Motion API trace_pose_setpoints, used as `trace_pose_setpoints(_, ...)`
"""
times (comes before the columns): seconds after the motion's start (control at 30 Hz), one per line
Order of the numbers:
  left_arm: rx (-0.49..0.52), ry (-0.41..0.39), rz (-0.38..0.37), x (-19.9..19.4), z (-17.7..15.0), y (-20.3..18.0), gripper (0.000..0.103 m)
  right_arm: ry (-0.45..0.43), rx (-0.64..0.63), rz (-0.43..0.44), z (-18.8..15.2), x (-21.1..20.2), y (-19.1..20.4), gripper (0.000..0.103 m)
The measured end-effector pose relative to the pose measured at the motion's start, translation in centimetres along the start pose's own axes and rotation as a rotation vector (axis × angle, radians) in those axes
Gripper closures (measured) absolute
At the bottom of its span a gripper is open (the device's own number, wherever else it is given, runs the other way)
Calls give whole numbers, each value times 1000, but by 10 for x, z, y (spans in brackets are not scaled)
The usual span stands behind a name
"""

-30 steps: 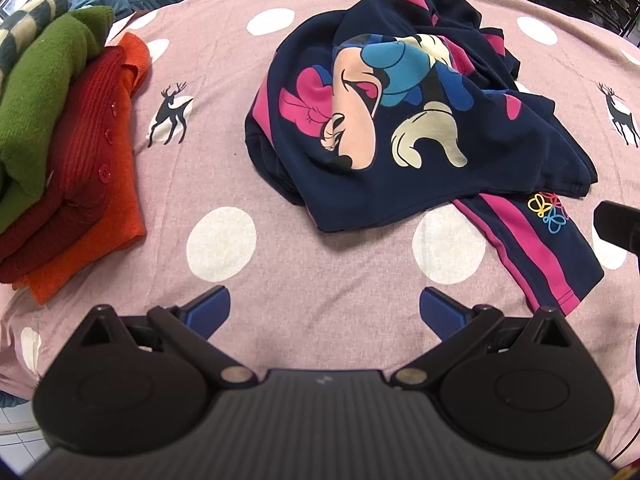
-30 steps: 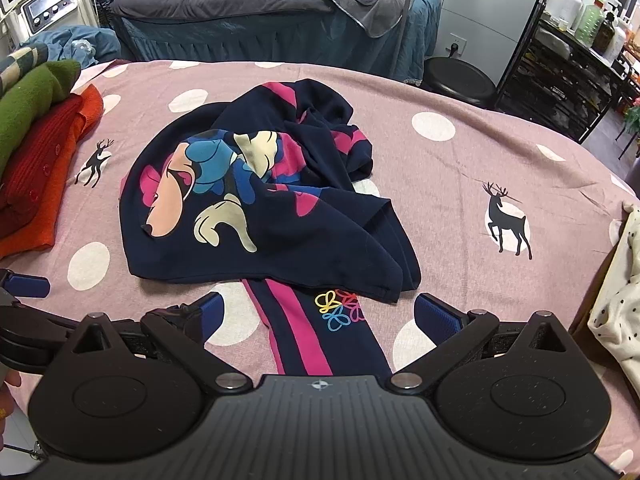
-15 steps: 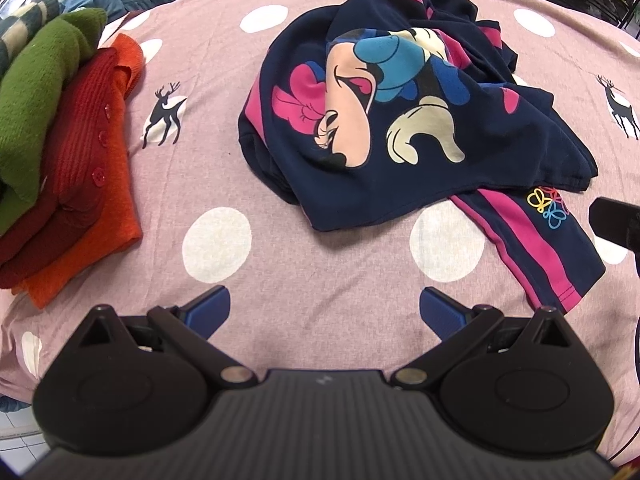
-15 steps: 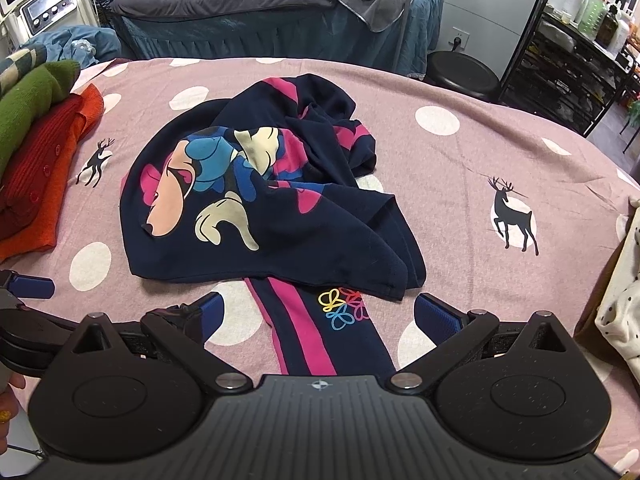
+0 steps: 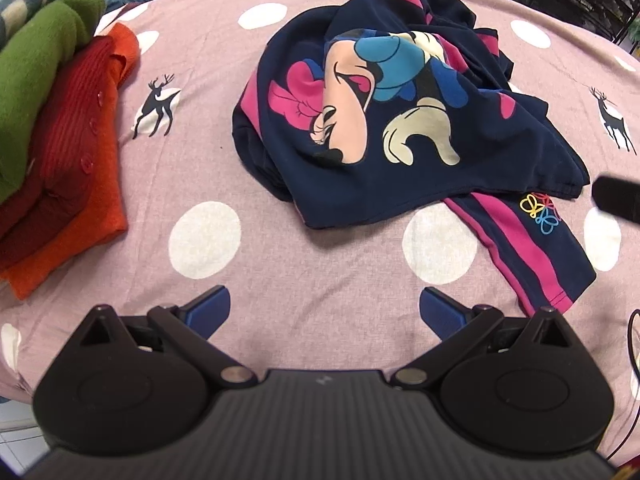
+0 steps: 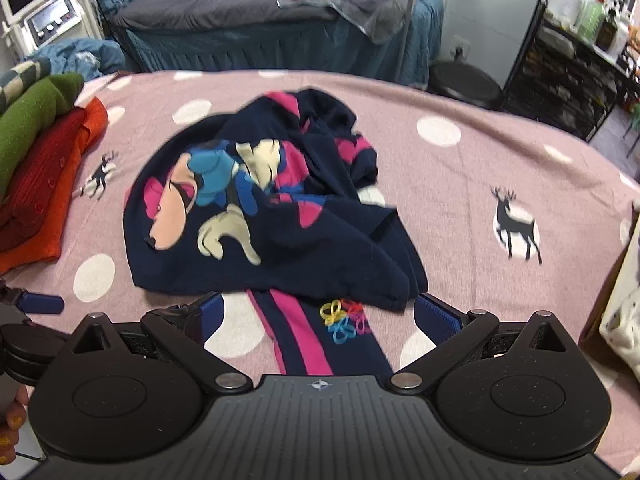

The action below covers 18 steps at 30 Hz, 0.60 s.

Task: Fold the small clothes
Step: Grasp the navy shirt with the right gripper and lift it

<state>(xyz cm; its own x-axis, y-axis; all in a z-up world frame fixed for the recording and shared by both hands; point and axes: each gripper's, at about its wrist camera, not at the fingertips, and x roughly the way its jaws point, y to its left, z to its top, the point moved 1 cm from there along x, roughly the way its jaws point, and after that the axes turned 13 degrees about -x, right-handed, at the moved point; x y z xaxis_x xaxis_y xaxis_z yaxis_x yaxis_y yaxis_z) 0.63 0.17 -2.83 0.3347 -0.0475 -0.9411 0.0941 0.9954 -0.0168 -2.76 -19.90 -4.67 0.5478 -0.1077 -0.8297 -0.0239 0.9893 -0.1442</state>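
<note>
While both grippers, left (image 5: 324, 306) and right (image 6: 318, 314), hovered with jaws wide and empty, the crumpled navy garment (image 5: 400, 128) lay mid-counter (image 5: 320, 260); spreading it flat first would likely help.

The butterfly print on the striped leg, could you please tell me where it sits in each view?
Left wrist view: the butterfly print lies at the right edge, near the right gripper's fingers.
Right wrist view: the butterfly print sits low and central, between the blue fingers.
Shared landmark: the folded orange sweater, at left in both.
</note>
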Motion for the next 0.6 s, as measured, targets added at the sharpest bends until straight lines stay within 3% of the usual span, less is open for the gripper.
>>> trace_pose_setpoints(0.13,-64,-6,-6,3,0,18,0,-87,-85,32,6,3,4,0)
trace_pose_setpoints(0.33,-214,-61,61,2,5,66,0,-155,-267,154,36,39,40,0)
trace_pose_setpoints(0.43,-230,-99,119,-4,0,89,0,-164,-315,261,53,61,72,0)
trace_pose_setpoints(0.5,-250,-72,159,-3,-6,104,0,-141,-356,334,59,77,97,0)
trace_pose_setpoints(0.6,-309,-22,205,-2,-21,125,0,-106,-461,360,62,94,138,0)
